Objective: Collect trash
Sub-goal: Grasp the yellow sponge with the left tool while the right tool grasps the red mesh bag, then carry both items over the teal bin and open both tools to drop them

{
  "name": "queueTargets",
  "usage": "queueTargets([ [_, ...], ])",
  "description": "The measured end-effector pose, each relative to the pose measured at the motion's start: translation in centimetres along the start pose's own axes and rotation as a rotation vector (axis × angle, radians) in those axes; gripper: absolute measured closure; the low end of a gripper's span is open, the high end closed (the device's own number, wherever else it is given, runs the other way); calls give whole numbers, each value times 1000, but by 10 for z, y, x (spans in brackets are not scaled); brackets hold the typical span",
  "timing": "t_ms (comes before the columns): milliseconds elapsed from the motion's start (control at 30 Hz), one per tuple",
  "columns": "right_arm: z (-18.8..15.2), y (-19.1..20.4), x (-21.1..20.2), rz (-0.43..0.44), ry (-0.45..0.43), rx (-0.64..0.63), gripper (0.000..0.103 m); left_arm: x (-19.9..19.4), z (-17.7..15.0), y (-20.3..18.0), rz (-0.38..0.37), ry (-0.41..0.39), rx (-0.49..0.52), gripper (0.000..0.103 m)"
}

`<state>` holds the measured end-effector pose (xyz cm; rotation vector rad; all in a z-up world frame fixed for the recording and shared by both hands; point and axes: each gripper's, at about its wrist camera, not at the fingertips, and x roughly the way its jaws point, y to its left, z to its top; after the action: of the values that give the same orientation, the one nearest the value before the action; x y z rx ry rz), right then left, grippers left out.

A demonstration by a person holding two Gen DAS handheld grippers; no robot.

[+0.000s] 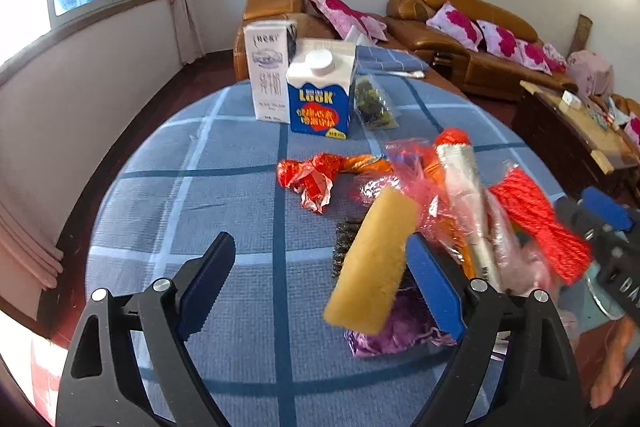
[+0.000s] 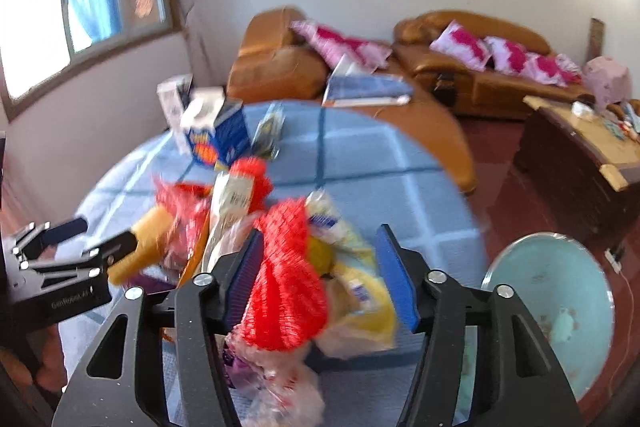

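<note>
Left gripper (image 1: 324, 279) jaws wide, yellow sponge (image 1: 372, 259) against its right finger, lower centre. Right gripper (image 2: 320, 267) spread wide around red mesh netting (image 2: 286, 279), not clamped. Wrapper pile (image 1: 312, 179) mid-frame on blue checked tablecloth (image 1: 192, 187); cartons (image 1: 320, 95) behind; teal basin (image 2: 560, 299) lower right.

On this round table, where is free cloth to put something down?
Free: blue checked tablecloth left of the crumpled red foil wrapper, before the white milk carton. Crowded: the right side, around the yellow sponge and red net bag.
</note>
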<state>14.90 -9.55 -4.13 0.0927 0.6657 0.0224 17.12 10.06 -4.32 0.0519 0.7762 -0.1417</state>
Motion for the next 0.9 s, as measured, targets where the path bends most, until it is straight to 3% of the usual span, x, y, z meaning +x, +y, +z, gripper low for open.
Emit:
queueTargets([
  [67,-3,4,11,15,48,-12,58,8,-4,-2,-34,31,-2,27],
  [133,-7,6,16,21,65,-18,66,15,-7,-4,-75,56,-2,29],
  [200,-8,6,15,46,67,-16,80,19,-9,-8,-79,61,12,34],
  [333,-7,8,9,62,46,-18,84,22,-13,-12,-123,81,17,59],
  [367,-6,8,5,70,35,-16,84,22,-14,-13,-120,79,19,69],
  [400,-5,8,0,77,23,-11,84,20,-14,-11,-119,73,11,71],
  [567,4,5,-33,112,-84,19,85,-4,-8,4,-84,-5,-45,71],
  [733,4,-11,-60,56,-165,56,84,-35,-3,10,-49,-83,-67,71],
  [900,-14,-41,-74,-49,-172,102,84,-51,-3,-16,-101,-106,-34,71],
])
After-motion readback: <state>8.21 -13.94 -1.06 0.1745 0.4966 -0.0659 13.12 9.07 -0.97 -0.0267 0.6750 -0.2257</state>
